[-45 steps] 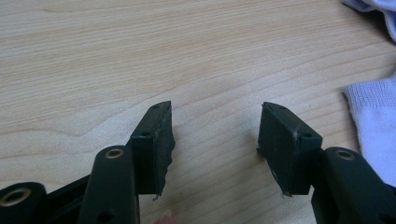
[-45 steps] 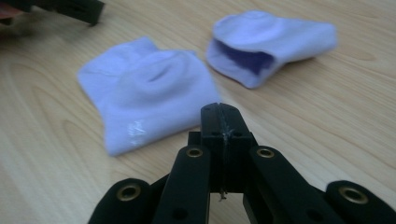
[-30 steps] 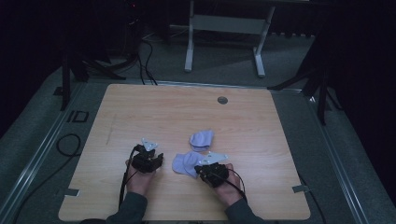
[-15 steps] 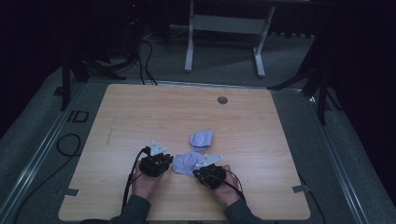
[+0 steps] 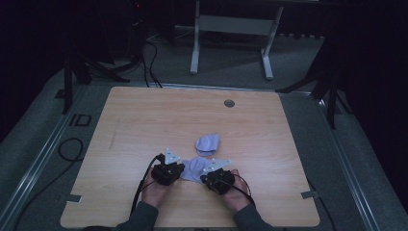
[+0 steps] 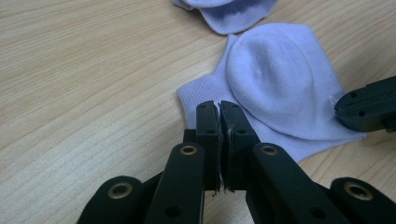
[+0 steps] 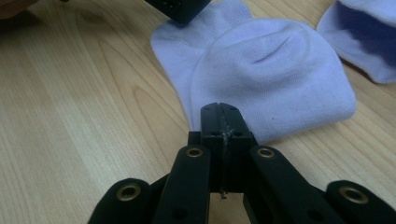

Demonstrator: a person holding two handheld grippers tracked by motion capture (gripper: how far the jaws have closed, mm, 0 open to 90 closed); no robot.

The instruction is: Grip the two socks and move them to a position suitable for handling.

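Observation:
A pale lilac sock (image 5: 195, 167) lies flat on the wooden table (image 5: 144, 120) between my two grippers. My left gripper (image 6: 218, 107) has just been closing and its jaws now meet on the cuff edge of this sock (image 6: 280, 79). My right gripper (image 7: 224, 109) is shut on the opposite edge of the same sock (image 7: 271, 70). From above, the left gripper (image 5: 181, 168) sits at the sock's left and the right gripper (image 5: 205, 176) at its right. A second lilac sock (image 5: 208, 144) lies crumpled just beyond, apart from both grippers.
A round grommet hole (image 5: 229, 103) sits near the table's far edge. Tape marks (image 5: 308, 194) lie at the near corners. A black cable (image 5: 70, 149) loops on the floor to the left, and a metal stand (image 5: 231, 24) is behind the table.
My left hand has slid right toward the near sock, and its gripper now sits at the sock's edge. The right hand and both socks have stayed put.

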